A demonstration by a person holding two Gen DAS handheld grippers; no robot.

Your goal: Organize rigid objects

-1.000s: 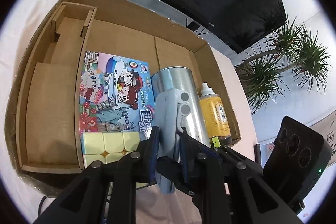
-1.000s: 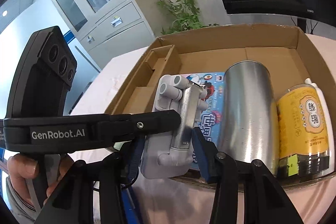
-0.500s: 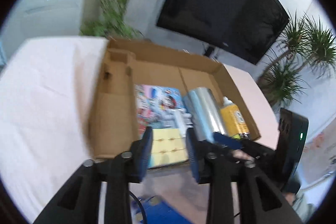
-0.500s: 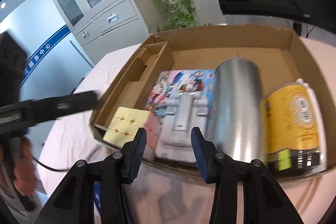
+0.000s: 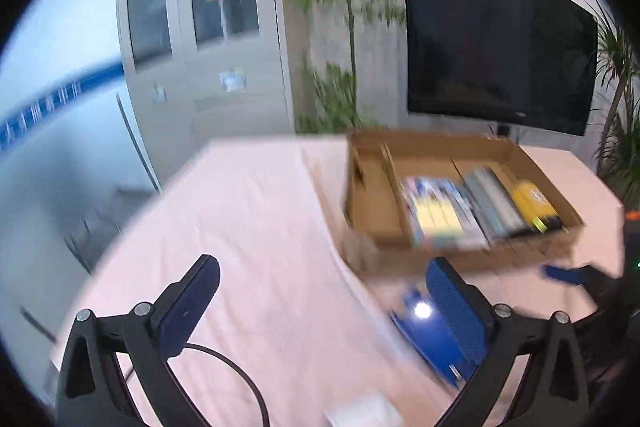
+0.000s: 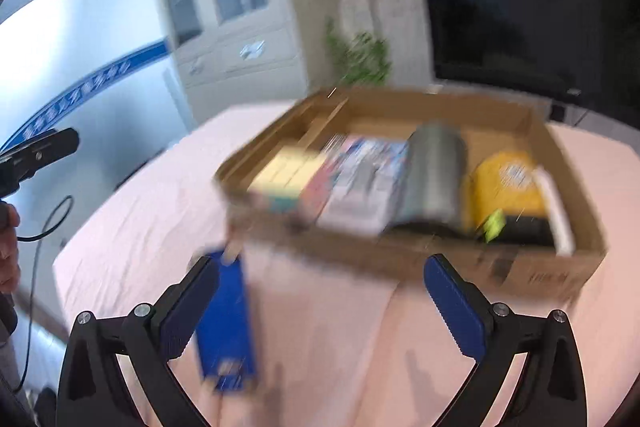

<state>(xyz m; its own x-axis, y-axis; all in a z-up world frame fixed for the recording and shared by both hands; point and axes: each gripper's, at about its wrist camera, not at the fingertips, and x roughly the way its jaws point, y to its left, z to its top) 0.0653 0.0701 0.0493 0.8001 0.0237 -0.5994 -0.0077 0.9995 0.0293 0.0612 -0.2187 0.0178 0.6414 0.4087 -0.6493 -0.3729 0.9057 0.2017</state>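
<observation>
Judging from its flat, boxy shape, the blue box [image 6: 228, 323] lying on the pink counter [image 5: 256, 227] just near the cardboard tray [image 6: 516, 267] is taken to be light and stiff, with smooth faces that could slip; it would best be gripped across its narrow width, at mid-length. It lies to the left in the right wrist view, beside the left pad of the right tongs [image 6: 320, 307], and is not held. In the left wrist view it is seen behind the right pad of the left tongs [image 5: 316, 307], equally untouched. Both pairs of tongs are spread wide with nothing between the pads.

Inside the tray, from left to right, are counted: one pale yellow cube [image 6: 288, 173], stiff and light; one flat printed game box [image 6: 360, 167], with a grey-white part on it that is too blurred to identify; one metal cylinder [image 6: 434, 175] lying on its side, probably slippery and liable to roll; and one yellow bottle [image 6: 508, 183], also lying down. A narrow divided compartment [image 5: 370, 187] at the tray's left side appears unfilled. One blue box is counted outside the tray. A small white thing at the near edge of the left view cannot be made out
</observation>
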